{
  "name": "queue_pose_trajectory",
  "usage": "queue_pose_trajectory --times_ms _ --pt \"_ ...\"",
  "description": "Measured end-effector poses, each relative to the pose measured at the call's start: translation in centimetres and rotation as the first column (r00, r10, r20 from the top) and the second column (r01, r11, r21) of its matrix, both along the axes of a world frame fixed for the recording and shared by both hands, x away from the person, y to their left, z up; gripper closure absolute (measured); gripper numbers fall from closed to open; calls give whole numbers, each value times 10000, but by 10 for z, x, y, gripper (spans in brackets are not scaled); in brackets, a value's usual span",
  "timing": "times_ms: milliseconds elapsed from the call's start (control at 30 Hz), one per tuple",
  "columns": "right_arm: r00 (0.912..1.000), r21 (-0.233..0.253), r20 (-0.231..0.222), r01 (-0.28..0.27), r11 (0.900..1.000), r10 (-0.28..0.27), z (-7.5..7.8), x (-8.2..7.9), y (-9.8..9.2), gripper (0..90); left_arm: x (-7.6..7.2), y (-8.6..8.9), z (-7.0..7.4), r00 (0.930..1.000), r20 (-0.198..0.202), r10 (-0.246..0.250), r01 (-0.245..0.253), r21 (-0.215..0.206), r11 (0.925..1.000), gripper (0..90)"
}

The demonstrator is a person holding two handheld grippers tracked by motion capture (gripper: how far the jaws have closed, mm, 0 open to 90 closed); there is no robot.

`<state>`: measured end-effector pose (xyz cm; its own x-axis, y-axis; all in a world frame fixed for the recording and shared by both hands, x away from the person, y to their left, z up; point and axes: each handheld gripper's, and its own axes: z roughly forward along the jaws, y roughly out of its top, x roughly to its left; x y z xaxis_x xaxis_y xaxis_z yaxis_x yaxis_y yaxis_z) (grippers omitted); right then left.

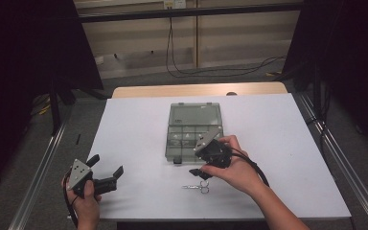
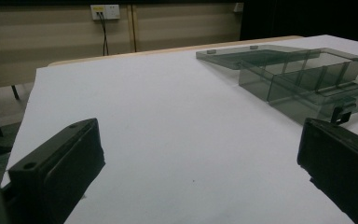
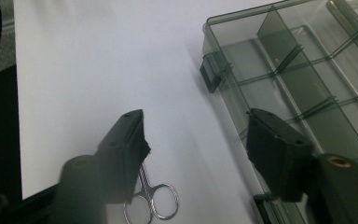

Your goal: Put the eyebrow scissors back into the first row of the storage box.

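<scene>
A clear grey compartment box (image 1: 168, 139) lies open in the middle of the white table, its lid (image 1: 194, 114) folded back flat. Small silver scissors (image 1: 197, 187) lie just in front of it. My right gripper (image 1: 200, 171) hovers over the box's front edge, open, nothing between its jaws. In the right gripper view the right gripper (image 3: 198, 123) points down at the scissors (image 3: 154, 200), beside the box (image 3: 223, 93) and its front latch (image 3: 210, 70). My left gripper (image 1: 107, 164) rests open at the table's front left. In its own view the left gripper (image 2: 200, 158) faces bare table, the box (image 2: 289, 95) off to the right.
The white table top (image 1: 139, 124) has free room to the left and right of the box. Metal rails (image 1: 333, 148) run along both sides of the table. Cables lie on the floor beyond the far edge, and a wall socket (image 2: 105, 11) sits on the back wall.
</scene>
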<state>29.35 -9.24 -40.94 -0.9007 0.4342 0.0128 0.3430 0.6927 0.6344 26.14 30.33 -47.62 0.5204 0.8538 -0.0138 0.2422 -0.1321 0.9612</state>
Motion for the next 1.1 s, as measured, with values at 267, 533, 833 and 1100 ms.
queue_pose_trajectory --times_ms 267,533,833,1100 --pt "9981 -601 -174 -598 9964 589 -6 -1 11 529 0 0 0 10000 2 9 -9 5 10000 0" --pt "9912 -1411 -850 -1130 9835 1016 -15 -3 23 649 0 -1 0 10000 -63 42 -42 -11 10000 0" --pt "9740 -1881 -1763 -1750 9664 1421 -26 -3 35 726 0 0 0 10000 -40 -18 18 35 10000 0" --pt "9610 -2454 -2207 -2200 9441 1666 -37 -4 40 757 1 0 0 10000 -40 5 -5 -28 10000 0"
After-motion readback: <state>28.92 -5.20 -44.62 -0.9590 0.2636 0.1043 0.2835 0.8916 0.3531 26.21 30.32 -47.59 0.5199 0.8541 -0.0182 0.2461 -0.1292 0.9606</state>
